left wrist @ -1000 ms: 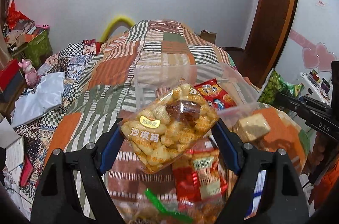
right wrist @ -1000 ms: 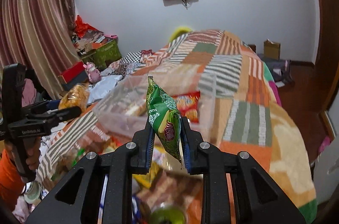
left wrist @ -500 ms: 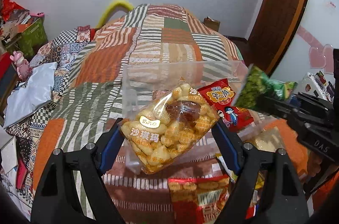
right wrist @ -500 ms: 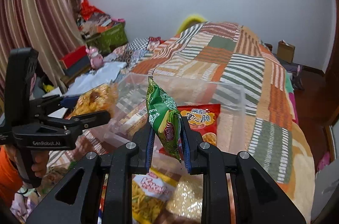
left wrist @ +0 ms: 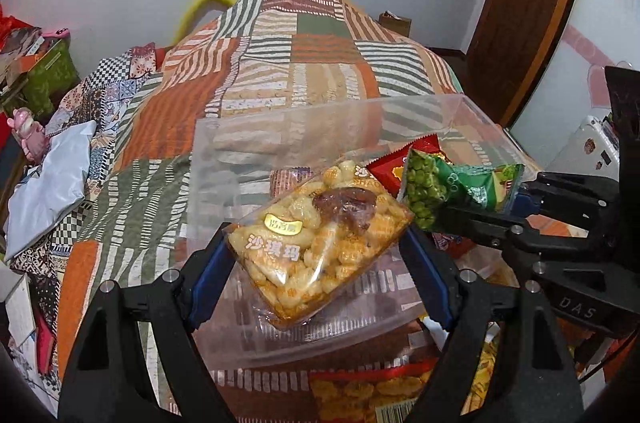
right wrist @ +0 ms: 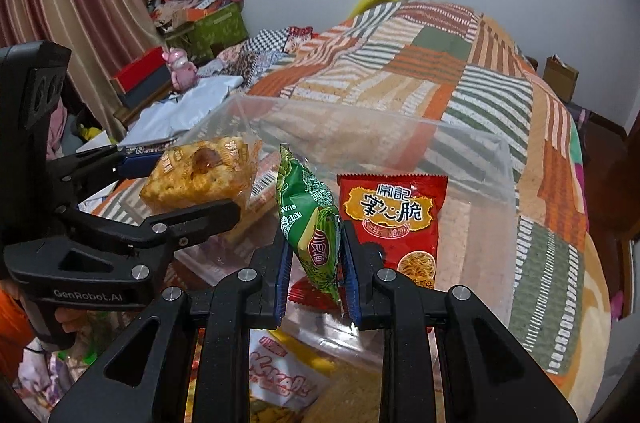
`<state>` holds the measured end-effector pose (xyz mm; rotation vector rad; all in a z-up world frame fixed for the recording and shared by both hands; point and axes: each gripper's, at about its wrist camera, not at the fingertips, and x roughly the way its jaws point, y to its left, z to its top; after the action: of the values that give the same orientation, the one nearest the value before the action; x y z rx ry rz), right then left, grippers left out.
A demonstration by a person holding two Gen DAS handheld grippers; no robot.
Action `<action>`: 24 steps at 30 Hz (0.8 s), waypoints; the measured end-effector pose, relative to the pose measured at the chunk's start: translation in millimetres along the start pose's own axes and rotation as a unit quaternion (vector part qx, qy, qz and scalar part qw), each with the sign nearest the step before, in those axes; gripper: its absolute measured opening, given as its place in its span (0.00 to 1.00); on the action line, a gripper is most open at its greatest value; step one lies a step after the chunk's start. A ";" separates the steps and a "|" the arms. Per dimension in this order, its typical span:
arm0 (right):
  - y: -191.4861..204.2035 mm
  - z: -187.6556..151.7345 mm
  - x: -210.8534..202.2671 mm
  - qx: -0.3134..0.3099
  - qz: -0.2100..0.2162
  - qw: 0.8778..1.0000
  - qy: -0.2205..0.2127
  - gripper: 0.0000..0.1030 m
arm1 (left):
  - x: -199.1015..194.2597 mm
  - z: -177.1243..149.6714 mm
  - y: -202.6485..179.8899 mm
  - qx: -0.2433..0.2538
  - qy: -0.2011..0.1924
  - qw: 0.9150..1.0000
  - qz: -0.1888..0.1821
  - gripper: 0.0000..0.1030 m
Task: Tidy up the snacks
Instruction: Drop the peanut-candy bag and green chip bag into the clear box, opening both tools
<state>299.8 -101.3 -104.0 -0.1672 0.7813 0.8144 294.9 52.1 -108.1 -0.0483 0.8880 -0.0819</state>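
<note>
Although the clear rectangular plastic bin (left wrist: 328, 127) shows its rim and walls plainly, we cannot make out its floor, since packets and our own tools cover it, and the loose snack packets (right wrist: 280, 379) in front of the bin are cut off by the frame edge and partly hidden behind the black fingers. We hold our left gripper (left wrist: 320, 251) level over the near wall of the bin, its blue-padded fingers clamped on the two sides of a clear crinkled packet of puffy golden rice cake (left wrist: 320, 243) topped by a glossy brown date. We hold our right gripper (right wrist: 314, 259) just beside it, its fingers pressed together on the lower half of a green foil packet of peas (right wrist: 310, 219), which stands upright on edge. In the bin, a flat red foil packet of noodle snack (right wrist: 394, 223) lies just right of the green one. The bin rests on a patchwork quilt of striped orange, green and cream squares (right wrist: 460, 63).
</note>
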 end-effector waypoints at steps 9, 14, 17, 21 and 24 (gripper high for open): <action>-1.3 0.0 3.7 0.002 0.004 1.000 0.016 0.22 | 7.8 -3.0 -8.4 0.009 0.013 1.000 0.003 0.79; -4.5 -0.7 -2.7 0.011 -0.002 1.000 0.013 0.33 | 2.8 -3.9 -4.6 -0.004 0.016 1.000 -0.003 0.79; -4.2 -0.6 -15.3 0.011 -0.011 1.000 -0.005 0.51 | -6.1 -6.4 -4.2 -0.007 0.012 1.000 -0.002 0.80; 1.4 -2.9 -41.5 0.003 -0.028 0.999 -0.041 0.59 | -27.7 -11.1 -6.2 -0.004 -0.008 1.000 -0.003 0.80; 6.4 -7.6 -63.6 -0.011 -0.051 0.996 -0.071 0.68 | -48.8 -14.4 -10.6 0.010 -0.031 0.999 0.001 0.80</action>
<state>263.7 -137.6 -64.9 -0.1660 0.6247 0.7294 252.5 45.9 -78.6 -0.0318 0.8250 -0.0861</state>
